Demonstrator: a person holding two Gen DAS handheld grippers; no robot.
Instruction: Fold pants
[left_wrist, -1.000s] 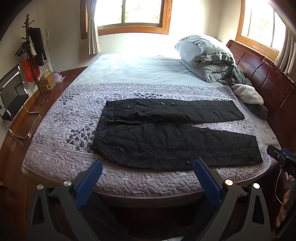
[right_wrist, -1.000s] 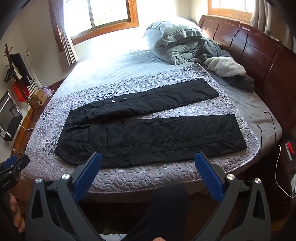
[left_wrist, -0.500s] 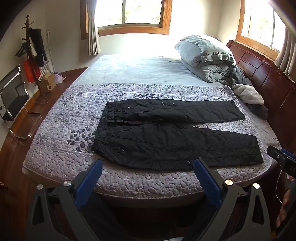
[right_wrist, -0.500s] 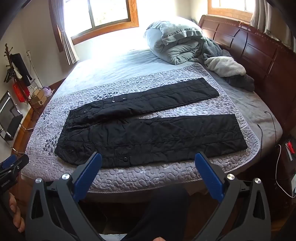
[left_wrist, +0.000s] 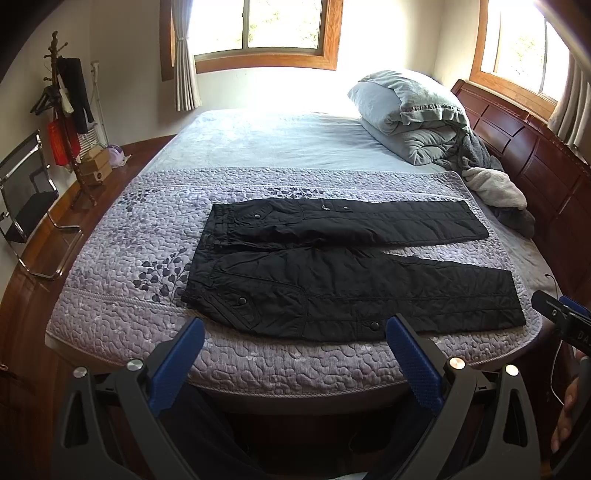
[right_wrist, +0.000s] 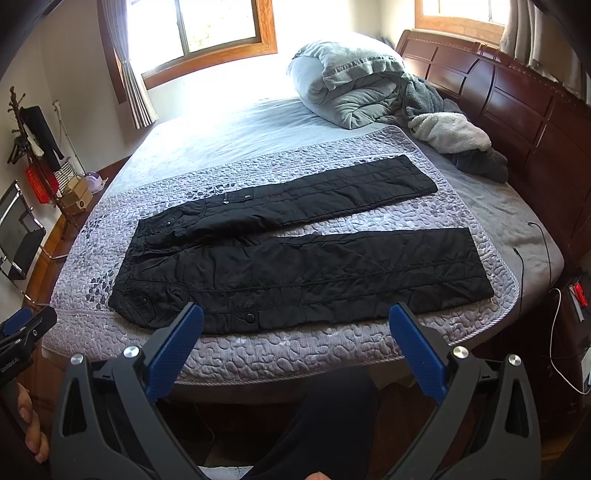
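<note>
Black quilted pants (left_wrist: 343, 280) lie flat on the purple quilted bedspread (left_wrist: 122, 258), waist to the left, both legs spread to the right. They also show in the right wrist view (right_wrist: 295, 266). My left gripper (left_wrist: 293, 332) is open and empty, held off the bed's near edge in front of the waist and near leg. My right gripper (right_wrist: 295, 321) is open and empty, also off the near edge in front of the near leg. Each gripper shows at the edge of the other's view.
A folded grey duvet (left_wrist: 413, 118) and loose fleece clothes (left_wrist: 498, 188) lie at the head of the bed by the wooden headboard (left_wrist: 535, 162). A coat stand (left_wrist: 66, 110) and a metal chair (left_wrist: 22, 195) stand on the left floor. Cables (right_wrist: 546, 258) hang at the right.
</note>
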